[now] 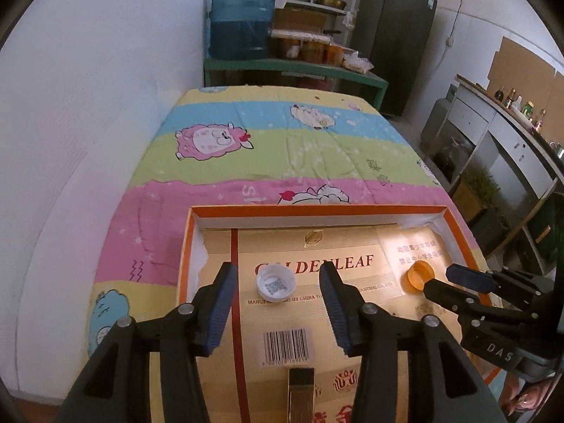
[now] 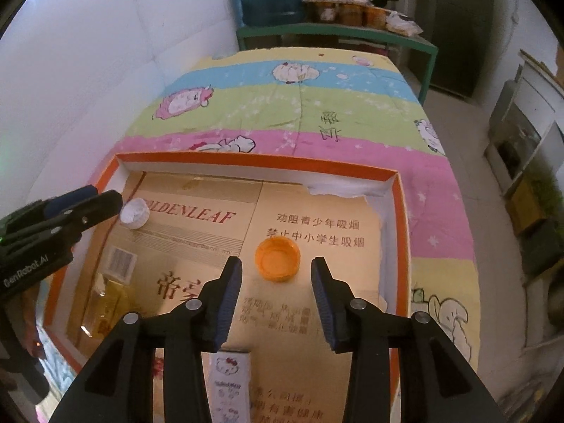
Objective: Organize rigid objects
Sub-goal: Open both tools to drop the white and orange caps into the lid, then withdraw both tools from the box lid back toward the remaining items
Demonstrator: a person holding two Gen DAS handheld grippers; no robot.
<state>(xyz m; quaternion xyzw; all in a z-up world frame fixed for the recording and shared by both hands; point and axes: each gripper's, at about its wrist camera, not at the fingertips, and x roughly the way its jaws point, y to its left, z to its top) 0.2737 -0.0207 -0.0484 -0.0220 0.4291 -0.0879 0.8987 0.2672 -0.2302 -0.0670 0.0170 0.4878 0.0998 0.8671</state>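
A white bottle cap (image 1: 276, 282) lies open side up on the cardboard floor of an orange-rimmed box (image 1: 317, 210). My left gripper (image 1: 280, 275) is open, its fingers either side of the cap and a little above it. An orange cap (image 2: 277, 258) lies open side up further right in the box (image 2: 253, 160). My right gripper (image 2: 276, 270) is open just short of it. The orange cap (image 1: 419, 276) and right gripper (image 1: 446, 280) also show in the left wrist view. The white cap (image 2: 134, 213) and left gripper (image 2: 105, 195) show in the right wrist view.
The box sits on a table under a striped cartoon-sheep cloth (image 1: 282, 141). A gold box (image 1: 301, 391) lies at the near edge, a clear yellowish bottle (image 2: 105, 303) at the box's left, and a white Hello Kitty carton (image 2: 229, 384) near me. A white wall is left; a green bench with a water jug (image 1: 243, 17) stands beyond.
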